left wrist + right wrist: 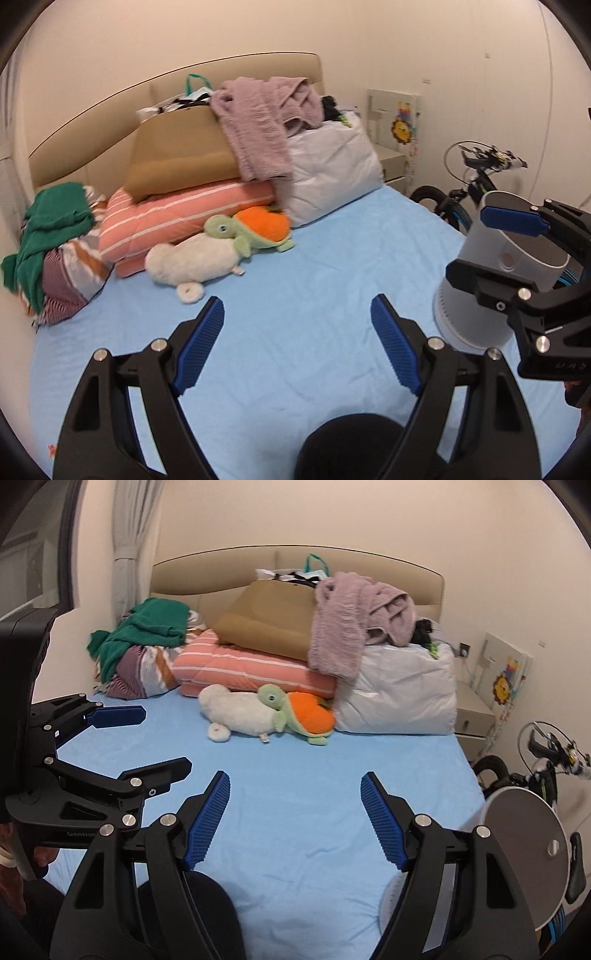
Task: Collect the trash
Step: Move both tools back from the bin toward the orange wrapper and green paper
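Both grippers hover over a bed with a light blue sheet (314, 258). In the left wrist view my left gripper (297, 332) is open, with only sheet between its blue pads. My right gripper (295, 808) is open too and holds nothing. Each gripper shows in the other's view: the right one (491, 251) at the right edge, the left one (147, 742) at the left edge. A grey cylindrical container with a flat round lid (524, 853) stands beside the bed on the right, behind the right gripper. A tiny orange scrap (51, 448) lies at the sheet's near left corner.
Pillows, a folded pink striped quilt (177, 218), a mauve blanket (258, 129) and green clothes (55, 221) pile up at the headboard. A white plush (236, 712) and a green and orange turtle plush (295, 709) lie before them. A bicycle (546, 764) and a nightstand (472, 716) stand to the right.
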Motion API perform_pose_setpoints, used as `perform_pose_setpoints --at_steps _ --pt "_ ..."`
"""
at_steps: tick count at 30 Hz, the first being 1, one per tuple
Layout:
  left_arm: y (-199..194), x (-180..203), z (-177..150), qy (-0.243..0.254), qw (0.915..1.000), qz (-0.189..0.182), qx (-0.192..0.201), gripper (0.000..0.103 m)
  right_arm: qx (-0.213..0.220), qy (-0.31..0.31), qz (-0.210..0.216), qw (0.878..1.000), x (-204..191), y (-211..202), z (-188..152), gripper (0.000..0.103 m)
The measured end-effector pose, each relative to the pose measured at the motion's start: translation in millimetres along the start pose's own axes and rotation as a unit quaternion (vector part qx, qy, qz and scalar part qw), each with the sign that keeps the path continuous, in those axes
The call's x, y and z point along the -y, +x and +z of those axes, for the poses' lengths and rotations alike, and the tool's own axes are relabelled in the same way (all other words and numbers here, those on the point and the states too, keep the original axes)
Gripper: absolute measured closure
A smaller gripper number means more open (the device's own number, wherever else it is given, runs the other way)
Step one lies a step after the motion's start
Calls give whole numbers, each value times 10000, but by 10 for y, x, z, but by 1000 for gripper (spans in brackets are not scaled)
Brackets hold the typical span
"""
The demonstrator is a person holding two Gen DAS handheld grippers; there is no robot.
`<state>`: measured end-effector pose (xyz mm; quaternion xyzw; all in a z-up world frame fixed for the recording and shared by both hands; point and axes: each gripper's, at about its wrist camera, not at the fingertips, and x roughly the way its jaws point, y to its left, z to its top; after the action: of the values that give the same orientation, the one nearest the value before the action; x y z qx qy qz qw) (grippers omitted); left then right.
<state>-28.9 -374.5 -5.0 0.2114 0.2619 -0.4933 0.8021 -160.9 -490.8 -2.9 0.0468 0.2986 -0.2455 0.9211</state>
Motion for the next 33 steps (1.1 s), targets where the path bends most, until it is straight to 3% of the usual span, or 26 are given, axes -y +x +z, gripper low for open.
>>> perform_pose_setpoints --at_steps 5,9,12,18,26,30,33 --pt "-327 -767 -417 -559 9947 859 -77 21 -8 -472 819 9955 -893 250 157 32" --pt "-649 -1404 -810 -1094 9804 1631 -161 21 -21 -840 1473 9855 -1655 412 238 32" --pt "-915 -1865 -1151 -1493 9637 2199 -268 21 -34 -1182 1905 9745 -2284 487 257 32" --pt "-1484 -2698 -1808 -2159 9215 3178 -563 21 -56 -1682 2731 9472 -3372 587 278 32" --pt "-1881 -3482 -2532 -2909 8718 3838 -894 21 -187 -2237 3417 9126 -4636 907 234 32" --pt "-1818 -3808 -2846 -3196 8545 3952 -1069 21 -308 -2450 3574 9007 -5118 1221 176 32" --pt "-1712 -4003 -3044 -3358 8467 3955 -1180 21 -441 -2564 3653 8938 -5412 1484 118 32"
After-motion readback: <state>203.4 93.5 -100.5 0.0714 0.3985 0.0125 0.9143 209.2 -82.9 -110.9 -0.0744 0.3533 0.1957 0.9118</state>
